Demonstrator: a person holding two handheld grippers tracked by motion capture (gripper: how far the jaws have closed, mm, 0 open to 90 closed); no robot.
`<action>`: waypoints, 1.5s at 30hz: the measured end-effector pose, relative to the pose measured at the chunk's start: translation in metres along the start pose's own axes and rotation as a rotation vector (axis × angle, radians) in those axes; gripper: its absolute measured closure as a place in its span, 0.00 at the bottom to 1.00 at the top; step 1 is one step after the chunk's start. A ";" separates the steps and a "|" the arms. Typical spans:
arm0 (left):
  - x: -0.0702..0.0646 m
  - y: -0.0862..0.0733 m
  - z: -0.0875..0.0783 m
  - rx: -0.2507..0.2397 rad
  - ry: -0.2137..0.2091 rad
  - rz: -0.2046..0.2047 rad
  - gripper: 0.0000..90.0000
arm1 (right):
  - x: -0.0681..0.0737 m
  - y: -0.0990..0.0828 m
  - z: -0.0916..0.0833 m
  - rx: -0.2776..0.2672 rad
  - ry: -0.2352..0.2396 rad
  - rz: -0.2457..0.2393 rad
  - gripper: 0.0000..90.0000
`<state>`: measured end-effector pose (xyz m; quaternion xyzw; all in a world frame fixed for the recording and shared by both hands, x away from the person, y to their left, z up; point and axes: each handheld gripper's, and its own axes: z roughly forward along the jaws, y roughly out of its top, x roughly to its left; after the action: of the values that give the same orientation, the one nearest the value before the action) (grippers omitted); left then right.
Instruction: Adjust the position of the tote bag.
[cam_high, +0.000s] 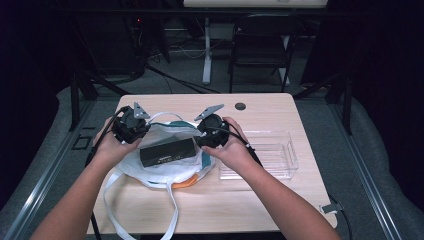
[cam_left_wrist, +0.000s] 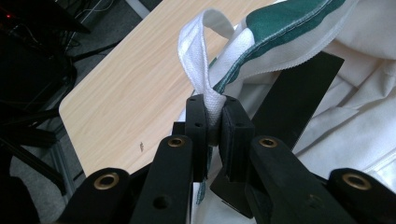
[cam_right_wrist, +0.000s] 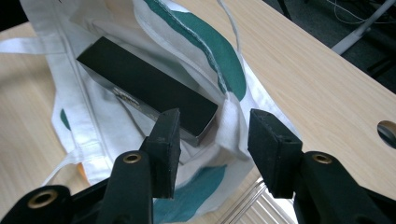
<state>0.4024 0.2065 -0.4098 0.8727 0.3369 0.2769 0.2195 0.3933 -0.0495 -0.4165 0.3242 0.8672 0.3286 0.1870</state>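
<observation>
On the wooden table (cam_high: 280, 107), toward its left edge, we log a black box (cam_high: 167, 152) lying crosswise in the tote bag (cam_high: 150, 172), left gripper (cam_left_wrist: 214, 122) clenched on its strap (cam_left_wrist: 198, 70), right gripper (cam_right_wrist: 214, 140) released just beyond the box's end.

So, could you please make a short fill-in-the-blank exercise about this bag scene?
1. The left tongs are shut on the bag's white ____.
2. The black box lies on the ____.
3. The right tongs stand ____, holding nothing.
4. Right of the bag stands a clear ____.

Missing words: strap; bag; open; tray
</observation>
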 end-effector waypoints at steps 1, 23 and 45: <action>0.000 0.000 0.000 0.001 -0.001 0.000 0.92 | 0.000 0.001 0.002 0.001 -0.004 -0.002 0.61; 0.003 0.003 0.004 0.010 0.002 -0.005 0.92 | -0.003 0.003 0.025 0.104 -0.023 -0.022 0.85; 0.013 -0.026 -0.006 -0.051 -0.036 -0.061 0.59 | -0.010 0.004 0.025 0.105 -0.025 -0.006 0.91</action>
<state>0.3944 0.2347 -0.4158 0.8610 0.3523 0.2628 0.2560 0.4153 -0.0428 -0.4307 0.3351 0.8817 0.2781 0.1818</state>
